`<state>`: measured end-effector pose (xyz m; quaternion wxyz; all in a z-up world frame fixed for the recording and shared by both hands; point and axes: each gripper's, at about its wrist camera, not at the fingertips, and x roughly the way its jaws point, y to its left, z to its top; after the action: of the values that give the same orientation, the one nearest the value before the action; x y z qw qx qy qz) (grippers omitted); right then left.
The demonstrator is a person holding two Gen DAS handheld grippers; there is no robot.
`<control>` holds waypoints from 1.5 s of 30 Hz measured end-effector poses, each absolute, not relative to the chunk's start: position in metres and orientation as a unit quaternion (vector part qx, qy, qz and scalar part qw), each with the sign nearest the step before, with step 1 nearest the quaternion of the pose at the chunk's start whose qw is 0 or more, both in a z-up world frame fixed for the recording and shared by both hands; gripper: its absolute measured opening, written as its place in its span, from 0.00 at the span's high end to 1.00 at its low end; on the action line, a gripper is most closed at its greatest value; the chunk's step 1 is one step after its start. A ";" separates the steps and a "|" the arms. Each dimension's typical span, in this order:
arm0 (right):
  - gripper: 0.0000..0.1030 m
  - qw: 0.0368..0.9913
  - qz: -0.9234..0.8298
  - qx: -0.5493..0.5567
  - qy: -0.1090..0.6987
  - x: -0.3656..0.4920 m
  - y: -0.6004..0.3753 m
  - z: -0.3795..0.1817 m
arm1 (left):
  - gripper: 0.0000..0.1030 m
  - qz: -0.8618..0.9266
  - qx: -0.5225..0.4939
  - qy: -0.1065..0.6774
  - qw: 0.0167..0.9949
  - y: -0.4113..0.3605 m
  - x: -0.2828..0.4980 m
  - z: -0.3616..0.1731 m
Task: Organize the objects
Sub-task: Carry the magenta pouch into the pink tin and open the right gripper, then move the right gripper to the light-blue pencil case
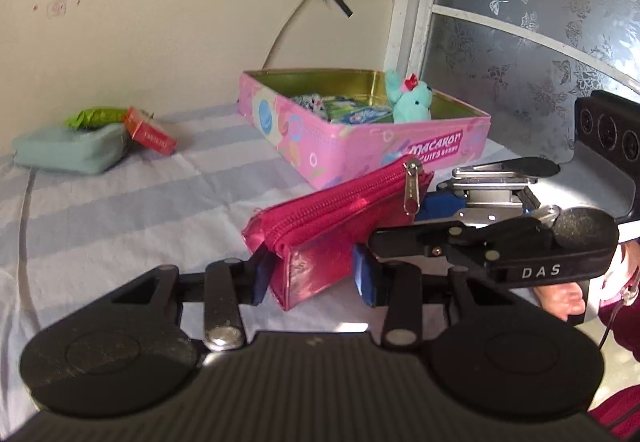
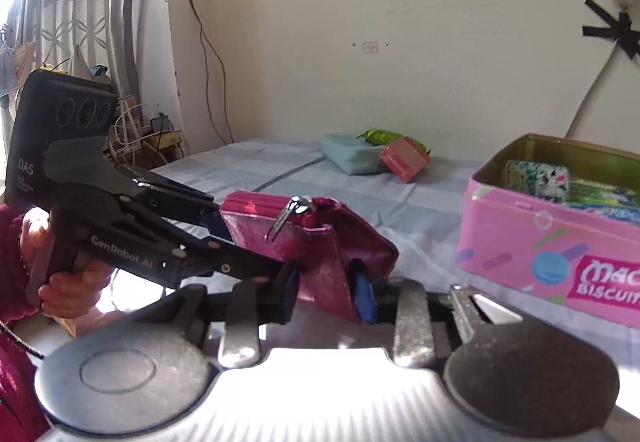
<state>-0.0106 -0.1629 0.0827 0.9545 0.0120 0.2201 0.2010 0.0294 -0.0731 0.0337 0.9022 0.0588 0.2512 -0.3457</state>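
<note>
A shiny pink zip pouch (image 1: 320, 218) is held just above the striped sheet between both grippers. In the left wrist view my left gripper (image 1: 311, 278) is shut on the pouch's near end, a blue pad on each side. The right gripper (image 1: 436, 202) comes in from the right and grips the far end by the zipper pull (image 1: 411, 190). In the right wrist view my right gripper (image 2: 327, 298) is shut on the pouch (image 2: 320, 242), while the left gripper (image 2: 224, 226) pinches its other end. An open pink biscuit tin (image 1: 400, 158) stands just beyond.
The tin (image 2: 520, 242) holds packets and a teal plush toy (image 1: 412, 102). At the far left of the bed lie a teal pouch (image 1: 68, 150), a red box (image 1: 150, 134) and a green packet (image 1: 92, 116). Wall and window frame stand close behind. A person's hands hold both gripper handles.
</note>
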 end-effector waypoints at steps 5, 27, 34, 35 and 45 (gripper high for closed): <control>0.72 0.981 0.124 -0.009 0.150 -0.016 -0.183 0.112 | 0.56 -0.366 0.085 0.193 0.906 -0.115 0.049 0.069; 0.69 0.984 -0.059 0.090 0.140 0.034 -0.282 0.086 | 0.48 -0.348 0.058 0.236 0.905 -0.200 0.120 0.054; 0.67 0.981 -0.046 0.146 0.117 -0.012 -0.263 0.081 | 0.47 -0.344 0.039 0.230 0.910 -0.161 0.090 0.051; 0.67 0.980 -0.042 0.148 0.124 -0.015 -0.258 0.078 | 0.47 -0.342 0.038 0.233 0.910 -0.157 0.087 0.049; 0.67 0.969 -0.028 0.112 0.218 -0.005 -0.216 0.063 | 0.47 -0.294 0.062 0.297 0.907 -0.124 0.078 0.011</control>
<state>-0.0050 -0.2160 0.0633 0.9692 0.1122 0.2175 -0.0276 0.0780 -0.1245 0.0108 0.9065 0.0616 0.2966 -0.2941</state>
